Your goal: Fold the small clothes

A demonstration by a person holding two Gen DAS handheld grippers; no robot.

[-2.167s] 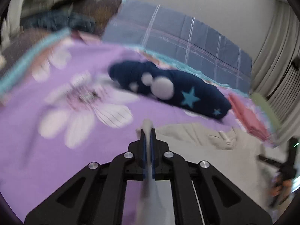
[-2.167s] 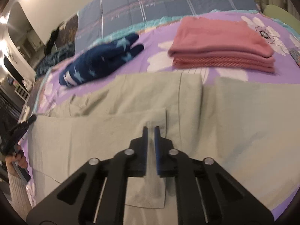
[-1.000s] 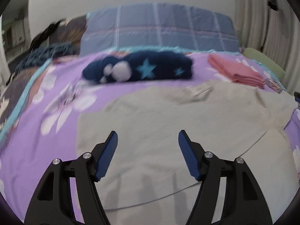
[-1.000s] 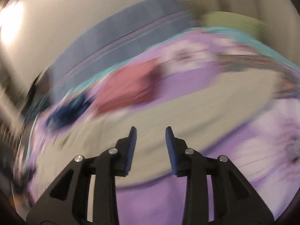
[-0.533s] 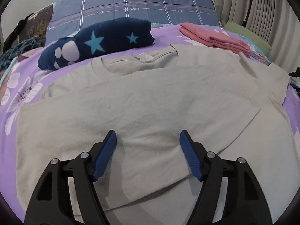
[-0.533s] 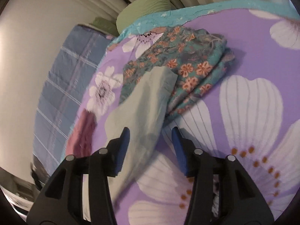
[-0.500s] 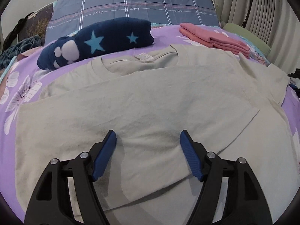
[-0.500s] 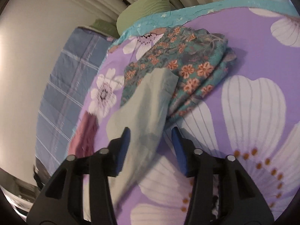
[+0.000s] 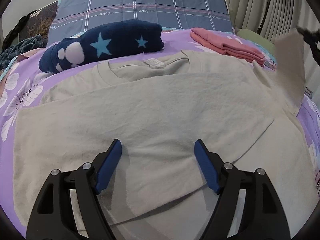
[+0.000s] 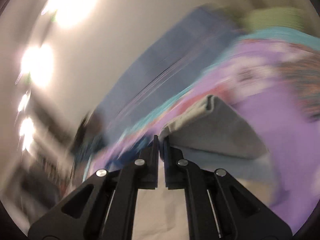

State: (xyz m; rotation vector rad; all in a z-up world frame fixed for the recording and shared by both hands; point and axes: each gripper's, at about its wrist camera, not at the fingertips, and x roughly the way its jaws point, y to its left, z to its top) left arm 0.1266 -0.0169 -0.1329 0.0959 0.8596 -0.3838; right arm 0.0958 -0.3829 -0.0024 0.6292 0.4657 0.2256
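A pale grey-beige T-shirt (image 9: pixel 152 108) lies spread on the purple flowered bedspread (image 9: pixel 22 92), its left side folded inward. My left gripper (image 9: pixel 158 150) is open and empty, its blue pads resting low over the shirt's lower middle. My right gripper (image 10: pixel 161 140) is shut on the shirt's right sleeve (image 10: pixel 212 130) and holds it lifted off the bed; that view is motion-blurred. The raised sleeve also shows at the right edge of the left wrist view (image 9: pixel 290 64).
A navy star-patterned fleece bundle (image 9: pixel 104 44) lies behind the shirt's collar. A folded pink stack (image 9: pixel 226 46) sits at the back right. A blue plaid pillow (image 9: pixel 140 8) stands at the headboard. Curtains (image 9: pixel 260 4) hang at right.
My right gripper has closed on the shirt's right sleeve and lifted it, swinging fast. My left gripper stays open over the shirt, hardly moved in the last half second.
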